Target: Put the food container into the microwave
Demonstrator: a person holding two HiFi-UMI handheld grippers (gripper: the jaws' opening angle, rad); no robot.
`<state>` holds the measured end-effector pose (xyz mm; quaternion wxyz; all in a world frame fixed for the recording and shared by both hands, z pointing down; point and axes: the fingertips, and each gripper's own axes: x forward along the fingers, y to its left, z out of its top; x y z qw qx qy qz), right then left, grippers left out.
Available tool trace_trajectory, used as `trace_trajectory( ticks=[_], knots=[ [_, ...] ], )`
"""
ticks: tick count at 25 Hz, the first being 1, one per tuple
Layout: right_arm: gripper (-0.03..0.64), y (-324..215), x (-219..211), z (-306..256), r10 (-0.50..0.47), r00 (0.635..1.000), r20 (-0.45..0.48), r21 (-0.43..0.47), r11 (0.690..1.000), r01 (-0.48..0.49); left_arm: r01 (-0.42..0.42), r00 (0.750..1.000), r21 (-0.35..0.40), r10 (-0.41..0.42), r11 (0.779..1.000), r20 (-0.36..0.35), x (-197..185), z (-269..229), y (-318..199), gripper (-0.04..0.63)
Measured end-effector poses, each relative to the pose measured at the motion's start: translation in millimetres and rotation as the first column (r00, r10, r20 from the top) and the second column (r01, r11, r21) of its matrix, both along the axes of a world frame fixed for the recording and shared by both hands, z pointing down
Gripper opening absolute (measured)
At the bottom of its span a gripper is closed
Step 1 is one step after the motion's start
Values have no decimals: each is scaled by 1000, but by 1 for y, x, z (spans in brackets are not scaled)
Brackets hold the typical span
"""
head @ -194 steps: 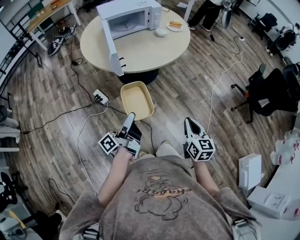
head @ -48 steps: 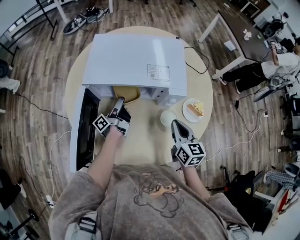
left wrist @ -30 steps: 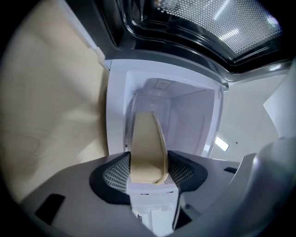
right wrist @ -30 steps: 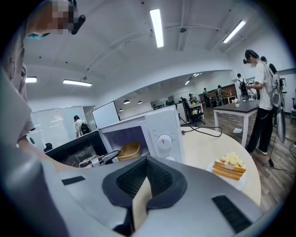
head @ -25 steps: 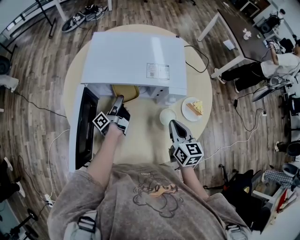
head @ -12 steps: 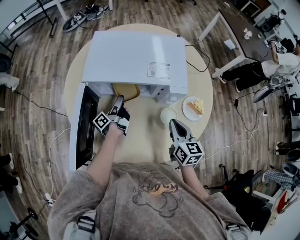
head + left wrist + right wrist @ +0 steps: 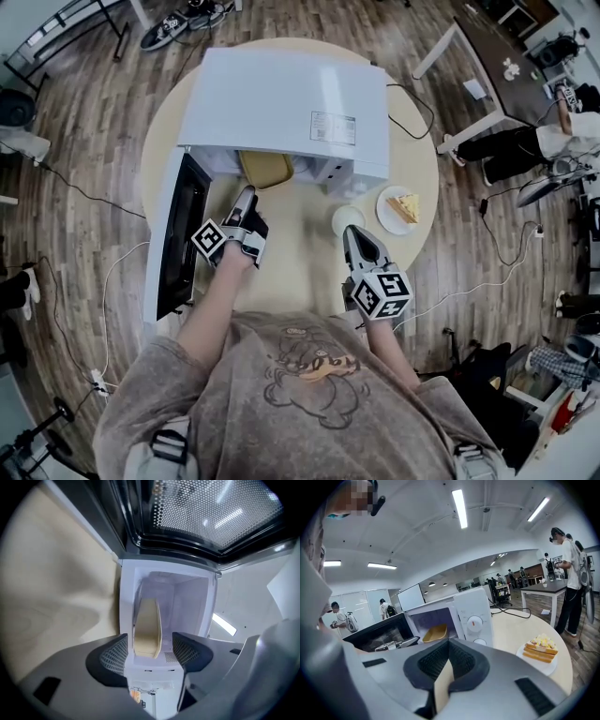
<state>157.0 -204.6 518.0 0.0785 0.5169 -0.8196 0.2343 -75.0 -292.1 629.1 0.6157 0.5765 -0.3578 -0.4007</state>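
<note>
The shallow yellow food container [image 7: 265, 169] lies in the mouth of the white microwave [image 7: 291, 94], its near end sticking out of the cavity. My left gripper [image 7: 246, 197] is right in front of it, rolled on its side. In the left gripper view the container [image 7: 147, 627] sits between the spread jaws, with a small gap on each side, so the left gripper [image 7: 149, 643] is open. My right gripper [image 7: 356, 239] hovers over the table near the microwave's control side. It is shut and empty [image 7: 449, 651]. The container [image 7: 435, 632] also shows in the cavity there.
The microwave door [image 7: 178, 234] stands wide open to the left of my left arm. A white bowl [image 7: 349, 220] and a plate of cake [image 7: 403, 206] stand on the round table [image 7: 300, 272] beside my right gripper. Cables run off the table's far right.
Since the oldest frame the left gripper carried the container from over the floor to the microwave's mouth. Over the last second both grippers have hardly moved; only the head view has shifted.
</note>
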Motion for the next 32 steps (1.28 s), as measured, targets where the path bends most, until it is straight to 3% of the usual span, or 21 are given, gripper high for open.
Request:
trace_trajectory(
  ticks=[8,15,32],
  knots=[
    [2,-2,-7,1,-21,1000,14,4,1000,21,-2,997,23,4,1000,-76,5,-18,12,271],
    [2,-2,-13,1,-39,999,22,5,999,39,-4,999,16,5,1000,-47,5,-19,17,173],
    [2,2,1,5,-9,1000,15,-16,1000,9,-22,999,-11,21,1000,-42,13,-11,-6,163]
  ],
)
